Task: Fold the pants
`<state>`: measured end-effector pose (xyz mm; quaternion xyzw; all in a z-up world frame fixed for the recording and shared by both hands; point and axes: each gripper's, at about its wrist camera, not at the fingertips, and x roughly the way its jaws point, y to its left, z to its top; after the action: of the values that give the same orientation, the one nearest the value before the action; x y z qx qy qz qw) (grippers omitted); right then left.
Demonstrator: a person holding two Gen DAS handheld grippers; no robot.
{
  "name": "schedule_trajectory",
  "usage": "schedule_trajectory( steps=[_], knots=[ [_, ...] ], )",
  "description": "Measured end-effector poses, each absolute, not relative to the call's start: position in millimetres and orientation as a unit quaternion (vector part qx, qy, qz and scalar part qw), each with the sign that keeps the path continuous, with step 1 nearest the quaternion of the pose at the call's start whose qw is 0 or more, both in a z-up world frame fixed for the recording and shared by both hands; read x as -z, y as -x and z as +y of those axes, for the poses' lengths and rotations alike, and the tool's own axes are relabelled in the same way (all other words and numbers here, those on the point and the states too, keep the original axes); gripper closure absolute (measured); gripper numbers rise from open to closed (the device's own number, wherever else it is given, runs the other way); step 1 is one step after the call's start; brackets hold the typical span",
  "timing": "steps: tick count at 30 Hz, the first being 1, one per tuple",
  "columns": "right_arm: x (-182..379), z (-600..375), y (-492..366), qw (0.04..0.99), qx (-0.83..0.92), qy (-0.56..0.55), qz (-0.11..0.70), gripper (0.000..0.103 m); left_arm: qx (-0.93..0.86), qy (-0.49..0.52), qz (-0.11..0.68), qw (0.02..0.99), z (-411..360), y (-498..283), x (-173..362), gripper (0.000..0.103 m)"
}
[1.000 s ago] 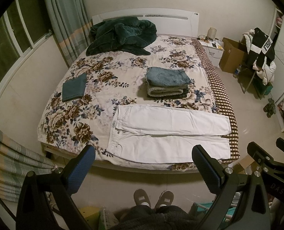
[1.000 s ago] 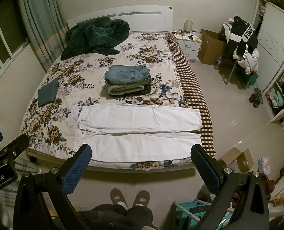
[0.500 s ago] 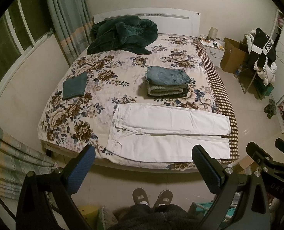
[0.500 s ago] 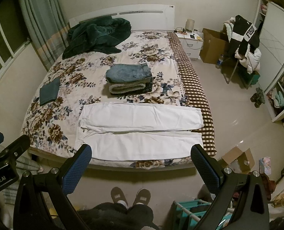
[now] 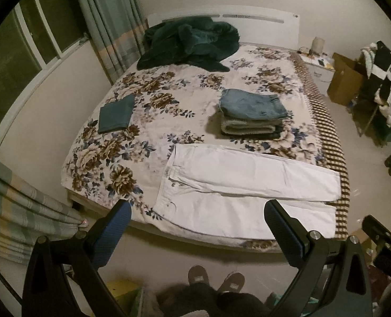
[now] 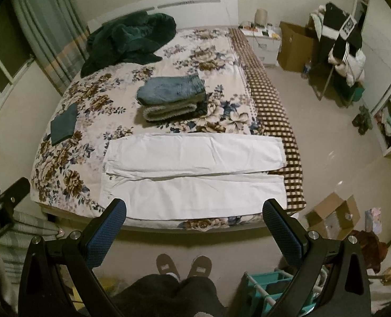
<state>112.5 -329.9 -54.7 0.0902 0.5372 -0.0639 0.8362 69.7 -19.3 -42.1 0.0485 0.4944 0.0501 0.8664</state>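
Note:
White pants [image 5: 237, 185] [image 6: 195, 174] lie spread flat along the near edge of the floral bed [image 5: 142, 121] [image 6: 89, 100], waistband to the left, both legs stretched to the right side by side. My left gripper [image 5: 198, 227] hovers open above the floor in front of the bed, nothing between its blue pads. My right gripper [image 6: 195, 224] is open too and holds nothing, at about the same height, short of the bed edge. Neither touches the pants.
A stack of folded jeans [image 5: 251, 113] [image 6: 173, 97] sits mid-bed behind the pants. A folded teal cloth [image 5: 116, 113] lies left, a dark green blanket [image 5: 190, 42] by the headboard. The person's slippers [image 6: 183, 265] stand on the floor. Cardboard box [image 6: 333, 216] and teal rack [image 6: 272, 288] at right.
Both grippers drifted slightly nearer the bed and turned a little, so the pants sit larger in view. Both stay open.

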Motion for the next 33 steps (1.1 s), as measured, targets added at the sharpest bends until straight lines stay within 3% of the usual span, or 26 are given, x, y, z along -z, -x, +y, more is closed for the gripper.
schedule_trajectory(
  steps=[12, 23, 33],
  knots=[
    [234.4, -426.8, -274.1, 0.758, 0.130, -0.184, 0.612, 0.000, -0.109, -0.023, 0.619, 0.777, 1.6, -244.3, 204.0, 0.000],
    [467.3, -527.6, -437.3, 0.630, 0.247, -0.328, 0.660, 0.000, -0.179, 0.078, 0.721, 0.665, 62.9, -422.5, 387.1, 0.000],
    [633.4, -575.7, -487.2, 0.527, 0.318, -0.426, 0.663, 0.000, -0.202, 0.178, 0.776, 0.570, 91.8, -510.2, 536.7, 0.000]
  ],
)
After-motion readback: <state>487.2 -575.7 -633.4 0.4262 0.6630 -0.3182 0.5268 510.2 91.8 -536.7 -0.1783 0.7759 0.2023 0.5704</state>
